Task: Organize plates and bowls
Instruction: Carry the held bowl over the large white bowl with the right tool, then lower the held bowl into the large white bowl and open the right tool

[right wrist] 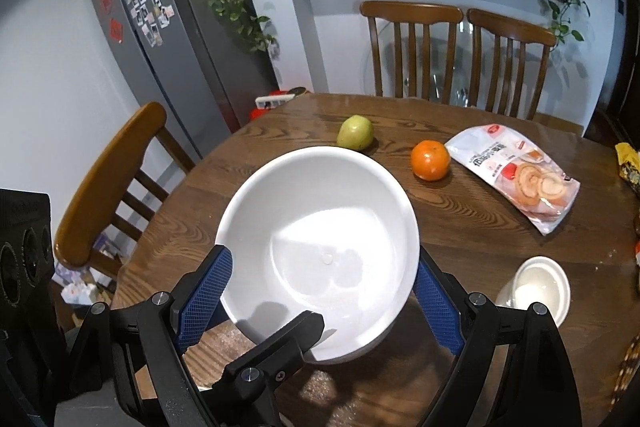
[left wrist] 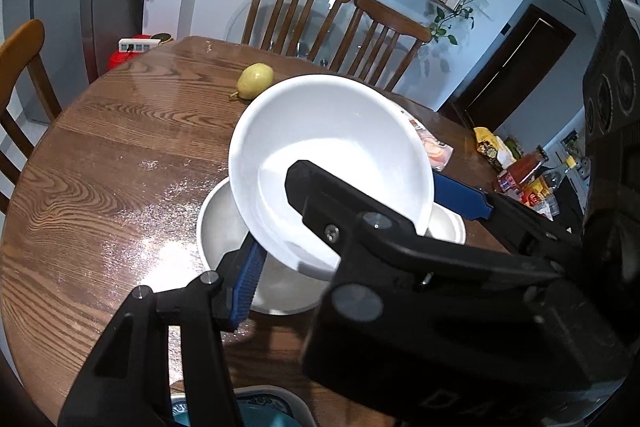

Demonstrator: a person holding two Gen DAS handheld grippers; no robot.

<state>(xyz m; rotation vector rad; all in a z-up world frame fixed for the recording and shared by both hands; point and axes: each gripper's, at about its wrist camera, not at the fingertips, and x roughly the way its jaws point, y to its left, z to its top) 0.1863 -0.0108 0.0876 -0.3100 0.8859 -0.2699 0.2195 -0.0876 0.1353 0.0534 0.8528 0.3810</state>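
Both grippers hold a white bowl tilted above the round wooden table. My left gripper is shut on its near rim: one black finger lies inside the bowl and the blue-padded finger sits under it. In the right wrist view, the white bowl sits between the blue pads of my right gripper, which press on its two sides. The left gripper's black finger shows on the near rim. Under the bowl a grey bowl rests on the table. A small white cup stands to the right.
A pear, an orange and a snack bag lie on the far half of the table. Sauce bottles and a yellow packet crowd the right edge. Wooden chairs ring the table, with a fridge behind on the left.
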